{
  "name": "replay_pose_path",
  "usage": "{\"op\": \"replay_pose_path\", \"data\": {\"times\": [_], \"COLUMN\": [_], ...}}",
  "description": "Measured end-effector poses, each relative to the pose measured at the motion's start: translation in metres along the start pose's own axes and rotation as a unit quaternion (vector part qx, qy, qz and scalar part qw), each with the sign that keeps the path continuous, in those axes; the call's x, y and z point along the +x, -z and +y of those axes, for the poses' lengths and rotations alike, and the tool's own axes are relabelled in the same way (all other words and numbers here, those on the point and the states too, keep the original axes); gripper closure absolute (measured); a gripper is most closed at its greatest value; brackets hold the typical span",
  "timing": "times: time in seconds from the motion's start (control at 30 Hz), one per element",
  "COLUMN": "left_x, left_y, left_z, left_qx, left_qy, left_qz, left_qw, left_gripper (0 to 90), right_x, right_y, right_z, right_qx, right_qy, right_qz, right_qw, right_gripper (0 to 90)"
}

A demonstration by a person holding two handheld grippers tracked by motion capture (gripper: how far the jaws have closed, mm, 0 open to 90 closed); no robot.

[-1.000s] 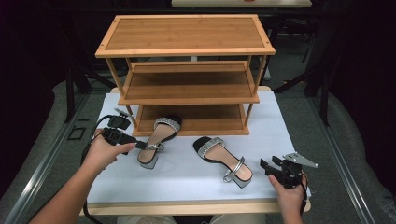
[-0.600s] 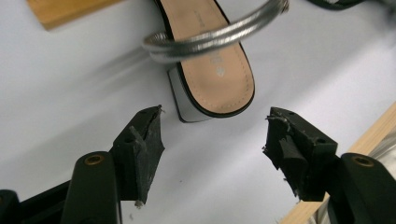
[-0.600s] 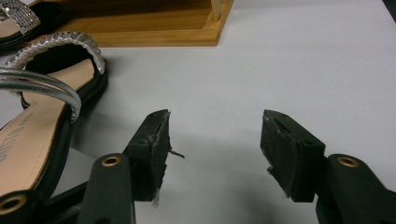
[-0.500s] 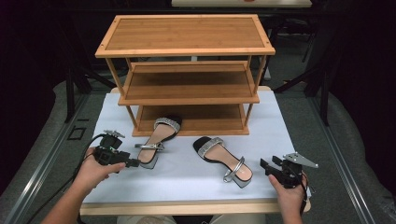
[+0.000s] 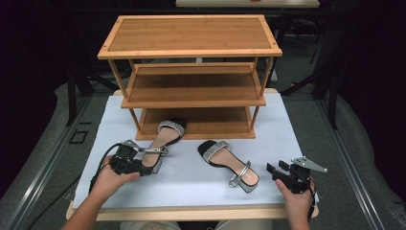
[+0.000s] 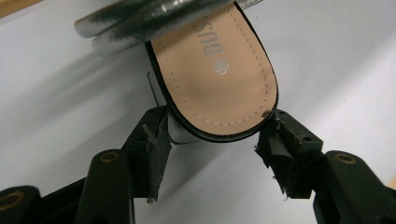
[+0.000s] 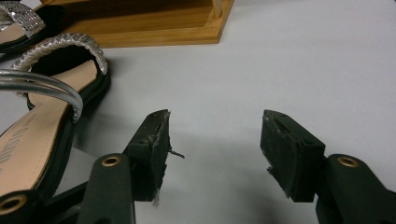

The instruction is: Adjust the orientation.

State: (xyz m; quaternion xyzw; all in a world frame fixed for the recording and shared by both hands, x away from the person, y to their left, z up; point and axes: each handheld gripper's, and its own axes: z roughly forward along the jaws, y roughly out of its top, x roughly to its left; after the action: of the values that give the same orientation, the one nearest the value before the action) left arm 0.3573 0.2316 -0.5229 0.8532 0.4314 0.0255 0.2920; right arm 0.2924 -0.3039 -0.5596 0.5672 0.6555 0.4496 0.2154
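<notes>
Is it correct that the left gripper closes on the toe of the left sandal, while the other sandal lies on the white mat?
Not the toe: the left gripper view shows the left gripper closing on the heel end of the left sandal. The other sandal does lie on the white mat.

Left sandal (image 6: 219, 65) front cut off by top edge; insole print partly covered by silver strap (image 6: 149, 18)
</notes>
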Motion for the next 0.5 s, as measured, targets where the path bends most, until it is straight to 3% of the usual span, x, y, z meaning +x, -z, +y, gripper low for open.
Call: {"op": "replay_pose_path", "data": {"times": [0.17, 0.23, 0.37, 0.4, 0.5], "left_x": [-0.011, -0.019, -0.024, -0.024, -0.023], "left_y": [-0.005, -0.008, -0.015, -0.02, -0.024], "left_z": [0.0, 0.001, 0.003, 0.003, 0.002], "left_qx": [-0.011, -0.02, -0.031, -0.036, -0.035], "left_qy": [-0.012, -0.029, -0.042, -0.053, -0.054], "left_qz": [-0.014, -0.017, -0.01, 0.002, 0.005], "left_qw": [0.9998, 0.9993, 0.9986, 0.998, 0.9979], "left_gripper": [45.7, 45.6, 39.2, 36.7, 34.7], "right_x": [0.001, 0.002, 0.002, 0.001, 0.001], "right_y": [-0.001, -0.001, -0.002, 0.0, 0.0], "right_z": [0.0, 0.0, 0.0, 0.001, 0.0], "right_qx": [0.001, 0.001, 0.001, 0.01, 0.007], "right_qy": [0.001, 0.001, 0.001, 0.002, 0.001], "right_qz": [0.0, 0.001, 0.0, -0.001, -0.002], "right_qw": [1.0, 1.0, 1.0, 0.9999, 1.0], "right_gripper": [41.9, 41.9, 41.9, 41.9, 41.9]}}
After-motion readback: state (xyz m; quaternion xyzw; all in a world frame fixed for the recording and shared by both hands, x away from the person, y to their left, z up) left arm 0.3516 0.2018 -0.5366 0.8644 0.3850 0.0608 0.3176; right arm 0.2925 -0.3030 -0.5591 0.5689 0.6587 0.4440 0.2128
